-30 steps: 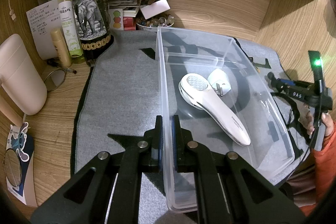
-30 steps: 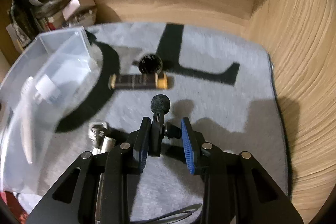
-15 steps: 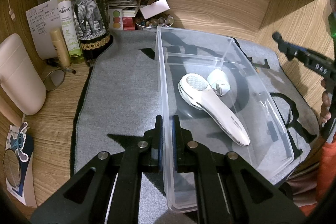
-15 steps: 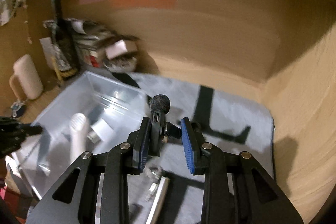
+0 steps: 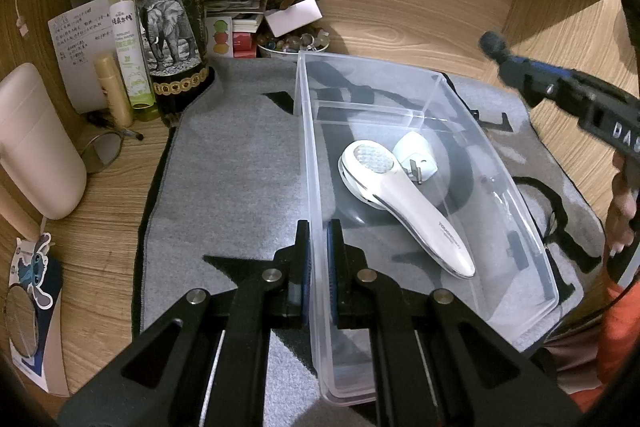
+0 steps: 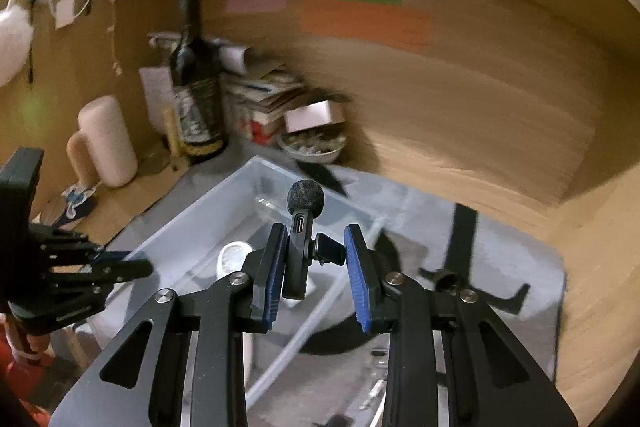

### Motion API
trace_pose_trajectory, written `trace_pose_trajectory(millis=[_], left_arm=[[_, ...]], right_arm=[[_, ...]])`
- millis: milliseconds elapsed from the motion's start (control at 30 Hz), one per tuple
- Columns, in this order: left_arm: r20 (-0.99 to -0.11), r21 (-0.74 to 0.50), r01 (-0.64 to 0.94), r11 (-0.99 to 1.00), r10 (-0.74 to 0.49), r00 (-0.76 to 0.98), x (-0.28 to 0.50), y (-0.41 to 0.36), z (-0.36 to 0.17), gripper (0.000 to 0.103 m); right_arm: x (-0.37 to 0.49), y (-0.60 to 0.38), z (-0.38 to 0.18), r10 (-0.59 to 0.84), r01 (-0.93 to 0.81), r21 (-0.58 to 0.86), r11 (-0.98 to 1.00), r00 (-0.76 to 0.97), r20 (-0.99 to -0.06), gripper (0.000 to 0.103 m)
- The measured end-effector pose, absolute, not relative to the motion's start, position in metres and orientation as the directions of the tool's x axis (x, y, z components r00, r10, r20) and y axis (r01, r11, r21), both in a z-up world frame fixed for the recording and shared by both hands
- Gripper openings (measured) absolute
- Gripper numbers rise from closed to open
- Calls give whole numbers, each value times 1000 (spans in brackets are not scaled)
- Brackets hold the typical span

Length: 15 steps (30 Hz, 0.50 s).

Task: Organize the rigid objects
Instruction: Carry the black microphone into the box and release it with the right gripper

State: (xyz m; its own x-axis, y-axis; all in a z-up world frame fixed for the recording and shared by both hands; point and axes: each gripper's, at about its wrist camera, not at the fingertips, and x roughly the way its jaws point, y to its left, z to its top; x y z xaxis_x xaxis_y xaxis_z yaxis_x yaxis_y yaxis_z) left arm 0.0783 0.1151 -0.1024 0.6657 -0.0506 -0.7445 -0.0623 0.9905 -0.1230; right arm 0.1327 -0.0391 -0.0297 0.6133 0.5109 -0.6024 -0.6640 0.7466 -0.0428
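A clear plastic bin (image 5: 532,227) stands on a grey mat (image 5: 236,179). My left gripper (image 5: 317,255) is shut on the bin's left wall. Inside lie a white handheld device (image 5: 404,203) and a small white adapter (image 5: 416,159). My right gripper (image 6: 318,263) is shut on a small black microphone (image 6: 302,227) with a foam tip, held in the air above the bin (image 6: 224,211). The right gripper also shows at the right in the left wrist view (image 5: 560,95), above the bin's right side.
A wine bottle (image 5: 172,27), a green spray bottle (image 5: 128,39), papers, a bowl of beads (image 5: 292,43) and a pink container (image 5: 36,143) crowd the back left corner. Wooden walls close the back and right. A small mirror (image 5: 24,319) lies at the left.
My right gripper has lifted the microphone off the mat and swung it up and left over the bin. The left gripper has kept its hold on the bin wall.
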Motion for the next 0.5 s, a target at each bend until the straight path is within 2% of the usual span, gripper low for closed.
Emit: trace_pose_trajectory(millis=[500], left_arm=[[-742,-128,-56,990,-58,668,78,115,-102,7]], right_arm=[[130,-1,-78,421,-722,-122,681,523,-741,27]])
